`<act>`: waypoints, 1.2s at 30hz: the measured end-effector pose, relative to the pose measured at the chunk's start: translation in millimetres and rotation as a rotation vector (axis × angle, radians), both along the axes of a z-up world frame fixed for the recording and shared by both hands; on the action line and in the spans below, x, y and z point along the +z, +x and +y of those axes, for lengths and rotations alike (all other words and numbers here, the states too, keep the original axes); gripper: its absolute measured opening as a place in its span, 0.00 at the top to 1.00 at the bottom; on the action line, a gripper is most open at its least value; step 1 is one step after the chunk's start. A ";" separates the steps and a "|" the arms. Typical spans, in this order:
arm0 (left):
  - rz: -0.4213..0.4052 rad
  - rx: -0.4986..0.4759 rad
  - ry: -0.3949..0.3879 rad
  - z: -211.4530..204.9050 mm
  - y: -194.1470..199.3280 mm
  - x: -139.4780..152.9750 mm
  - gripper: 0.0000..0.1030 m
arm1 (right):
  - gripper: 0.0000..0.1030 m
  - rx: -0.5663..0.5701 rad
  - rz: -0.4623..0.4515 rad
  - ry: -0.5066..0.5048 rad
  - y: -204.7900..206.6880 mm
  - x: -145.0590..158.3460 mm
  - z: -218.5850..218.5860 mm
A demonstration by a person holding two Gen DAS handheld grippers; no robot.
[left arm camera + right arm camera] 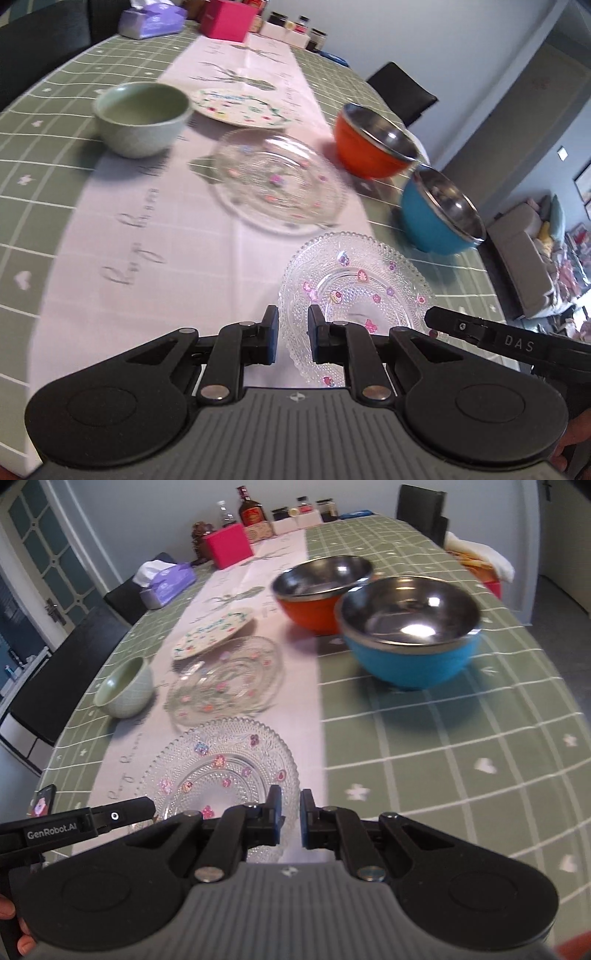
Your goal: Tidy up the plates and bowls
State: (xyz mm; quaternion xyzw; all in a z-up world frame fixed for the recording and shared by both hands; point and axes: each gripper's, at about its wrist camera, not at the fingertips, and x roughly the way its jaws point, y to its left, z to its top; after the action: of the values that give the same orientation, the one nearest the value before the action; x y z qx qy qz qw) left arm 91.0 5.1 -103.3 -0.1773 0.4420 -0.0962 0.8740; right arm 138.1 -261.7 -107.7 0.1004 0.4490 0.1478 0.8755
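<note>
A clear beaded glass plate point(356, 291) with flower stickers is held between both grippers, its rim between the pads of my left gripper point(292, 332) and of my right gripper point(290, 816). It shows in the right wrist view point(221, 771) too. Beyond it lies a second clear glass plate point(277, 181) point(225, 679), then a white floral plate point(240, 105) point(214, 631). A green bowl point(142, 116) point(125, 690) stands at the left. An orange bowl point(373, 140) point(317, 590) and a blue bowl point(437, 214) point(410, 635) stand at the right.
The table point(461, 757) has a green checked cloth and a pale runner point(166, 240). A pink box point(227, 546), a tissue box point(170, 583), bottles and jars point(295, 513) stand at the far end. A phone point(42, 799) lies near the left edge. Chairs stand around.
</note>
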 end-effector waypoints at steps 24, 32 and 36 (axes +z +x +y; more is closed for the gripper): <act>0.065 -0.107 -0.042 -78.3 15.1 -18.5 0.83 | 0.91 -0.147 0.049 -0.200 14.8 -5.2 -60.9; 0.063 -0.121 -0.031 -81.0 13.4 -23.2 0.83 | 0.90 -0.148 0.058 -0.239 18.1 -10.9 -56.1; 0.058 -0.118 -0.039 -79.3 12.6 -23.8 0.78 | 0.84 -0.130 0.052 -0.255 17.0 -11.0 -51.6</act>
State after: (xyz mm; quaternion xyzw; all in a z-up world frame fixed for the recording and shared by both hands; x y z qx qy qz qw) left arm 103.6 -74.1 -127.1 -0.1709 0.4748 -0.1509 0.8501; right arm 155.1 -313.3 -118.7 0.0208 0.4792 0.0298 0.8769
